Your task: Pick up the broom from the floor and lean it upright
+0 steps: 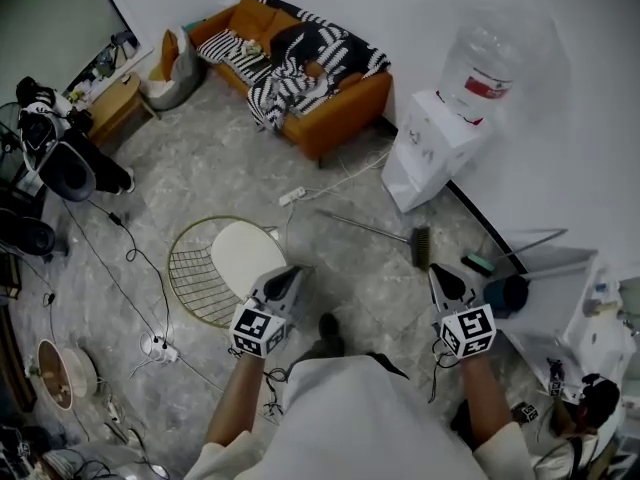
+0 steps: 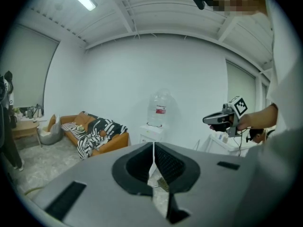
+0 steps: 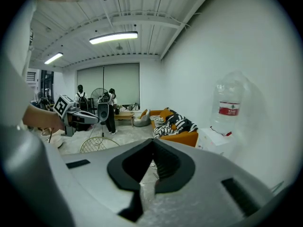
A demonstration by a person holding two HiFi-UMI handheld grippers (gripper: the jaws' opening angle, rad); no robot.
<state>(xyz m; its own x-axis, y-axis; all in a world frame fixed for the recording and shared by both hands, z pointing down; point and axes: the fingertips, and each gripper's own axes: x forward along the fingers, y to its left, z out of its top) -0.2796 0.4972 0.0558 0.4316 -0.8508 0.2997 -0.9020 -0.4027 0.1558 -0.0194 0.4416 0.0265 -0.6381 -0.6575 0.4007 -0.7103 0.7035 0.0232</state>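
Note:
The broom (image 1: 372, 229) lies flat on the grey floor, its thin handle pointing left and its dark brush head (image 1: 421, 246) towards the wall on the right. Both grippers are held out in front of the person, above the floor and short of the broom. My left gripper (image 1: 294, 271) is shut with nothing in it, its jaws meeting tip to tip (image 2: 153, 150); below them the brush head (image 2: 164, 184) shows. My right gripper (image 1: 438, 270) is also shut and empty (image 3: 152, 148), just on the near side of the brush head.
A water dispenser (image 1: 428, 150) with a bottle (image 1: 488, 63) stands against the wall behind the broom. An orange sofa (image 1: 330, 118) is at the back. A round wire chair (image 1: 222, 264) sits left of my left gripper. A power strip (image 1: 291, 196) and cables lie on the floor; a white table (image 1: 560, 293) is at right.

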